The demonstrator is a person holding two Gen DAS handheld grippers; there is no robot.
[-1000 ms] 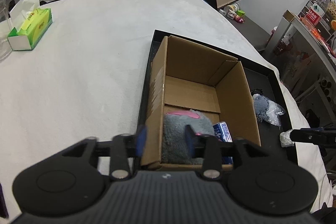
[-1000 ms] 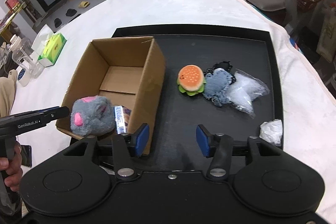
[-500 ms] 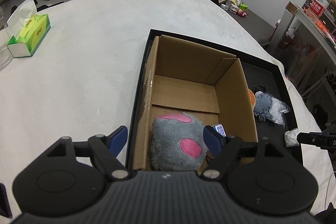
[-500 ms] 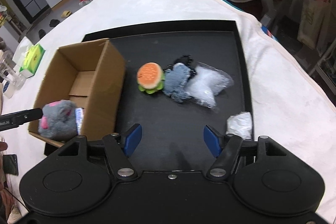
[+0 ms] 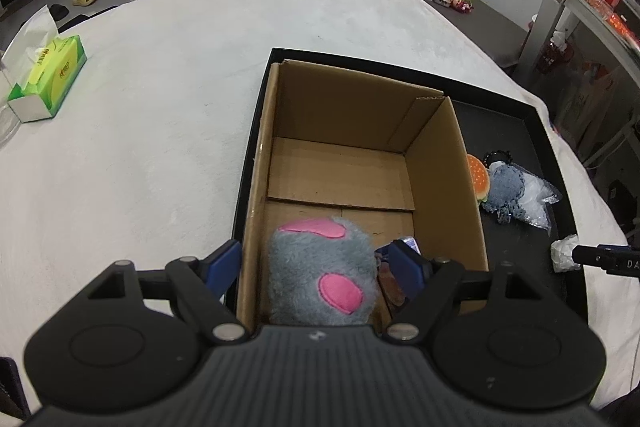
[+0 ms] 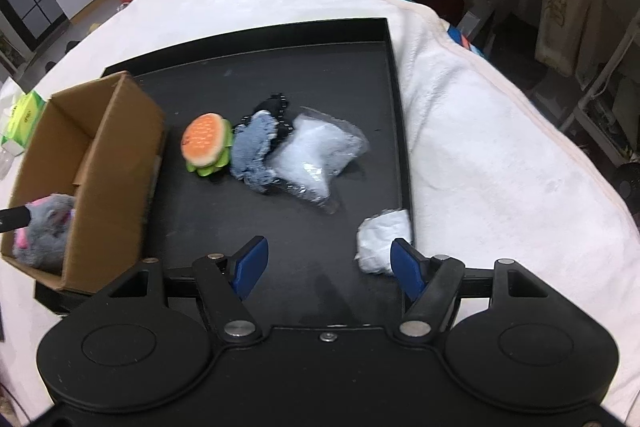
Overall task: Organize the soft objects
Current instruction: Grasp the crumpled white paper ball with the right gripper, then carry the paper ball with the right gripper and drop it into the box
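A grey plush mouse (image 5: 320,267) with pink patches lies in the near end of the cardboard box (image 5: 440,167). My left gripper (image 5: 316,263) is open above it. Its left pad hangs outside the box wall and its right pad stands just clear of the fur. The box (image 6: 116,155) stands on a black tray (image 6: 320,75). On the tray lie a burger plush (image 6: 206,143), a grey-blue fabric piece (image 6: 254,147) and a clear plastic bag (image 6: 316,155). My right gripper (image 6: 326,263) is open low over the tray, with a crumpled white wad (image 6: 382,241) just inside its right pad.
A blue packet (image 5: 410,243) lies in the box beside the mouse. A green tissue box (image 5: 48,75) sits far left on the white cloth-covered table (image 5: 160,147). The tray's rim runs just right of the white wad. Shelves and clutter stand beyond the table's right edge.
My left jaws opened and let go of the plush mouse, which now rests in the box. My right gripper moved right and lower toward the white wad, and its jaws widened.
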